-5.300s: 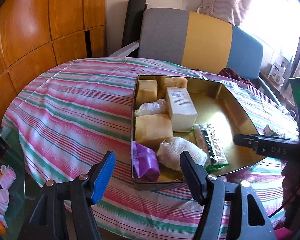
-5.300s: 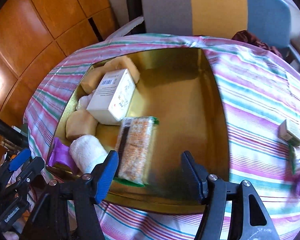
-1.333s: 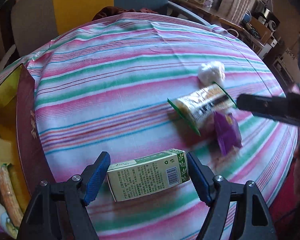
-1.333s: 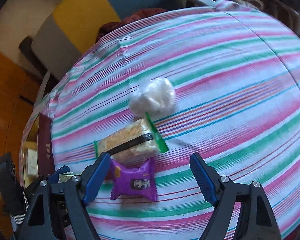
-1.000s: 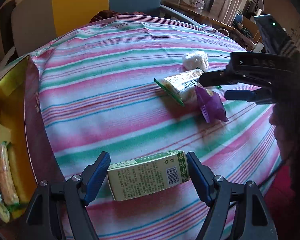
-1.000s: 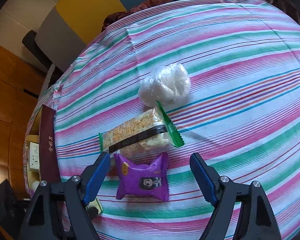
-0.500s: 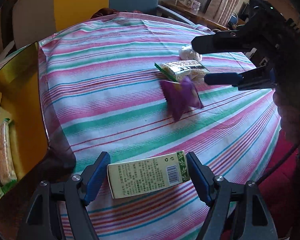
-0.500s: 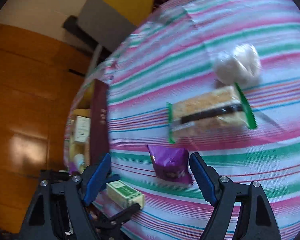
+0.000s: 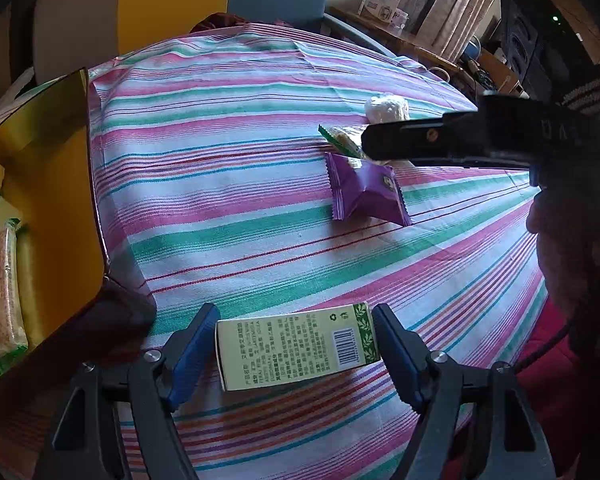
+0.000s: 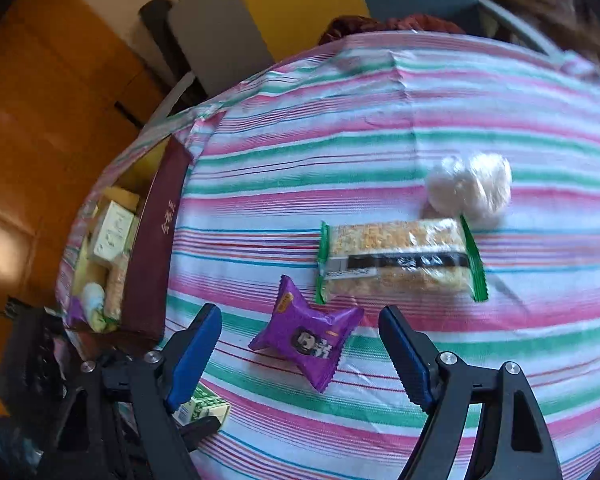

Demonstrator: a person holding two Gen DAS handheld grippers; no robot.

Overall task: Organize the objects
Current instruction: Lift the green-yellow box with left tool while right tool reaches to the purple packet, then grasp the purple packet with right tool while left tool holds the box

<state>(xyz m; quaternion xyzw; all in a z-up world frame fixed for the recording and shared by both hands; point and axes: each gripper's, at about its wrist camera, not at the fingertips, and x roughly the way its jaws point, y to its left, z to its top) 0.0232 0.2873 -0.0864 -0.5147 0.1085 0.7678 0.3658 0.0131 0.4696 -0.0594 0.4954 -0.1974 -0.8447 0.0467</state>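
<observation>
My left gripper (image 9: 296,344) is shut on a pale green carton (image 9: 298,346), held lengthwise between the blue pads just above the striped tablecloth; the carton also shows in the right wrist view (image 10: 202,404). My right gripper (image 10: 300,344) is open, its jaws on either side of a purple snack packet (image 10: 306,338), which also shows in the left wrist view (image 9: 364,192). Behind the packet lie a green-edged rice cracker bar (image 10: 398,260) and a white plastic-wrapped ball (image 10: 468,188).
A gold tin with a dark red wall (image 10: 156,248) stands at the left and holds several packed items; it also shows in the left wrist view (image 9: 52,152). A grey, yellow and blue chair (image 10: 300,4) stands behind the table. The table's edge runs close below both grippers.
The left gripper has picked up the green carton and carried it toward the tin. The right gripper has come down over the purple packet, which shifted and turned on the cloth.
</observation>
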